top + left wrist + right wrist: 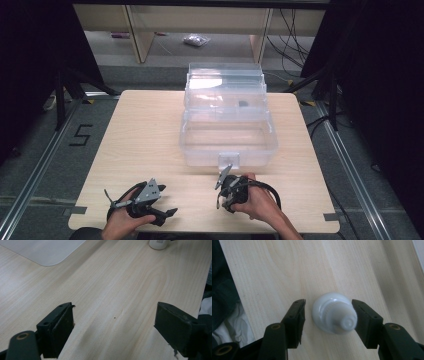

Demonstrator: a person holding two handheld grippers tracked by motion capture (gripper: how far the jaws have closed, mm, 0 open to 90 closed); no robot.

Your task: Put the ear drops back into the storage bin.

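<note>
A small white bottle (323, 303) with a ribbed screw cap stands upright on the wooden table (145, 145), seen from above in the right gripper view. My right gripper (328, 315) points down over it with one jaw on each side. A strip of table shows between the left pad and the bottle, so the pads do not press on it. In the high view the right gripper (227, 200) is near the table's front edge, just before the box. My left gripper (167, 202) rests low at the front left, open (113, 315) with bare wood between its jaws. The bottle (158, 243) stands farther off ahead of it.
A clear plastic box (227, 132) with its lid tipped back stands at the middle of the table, latch towards me. Its corner (42, 252) shows in the left gripper view. Dark cloth and a white fold (232, 325) lie past the table's edge.
</note>
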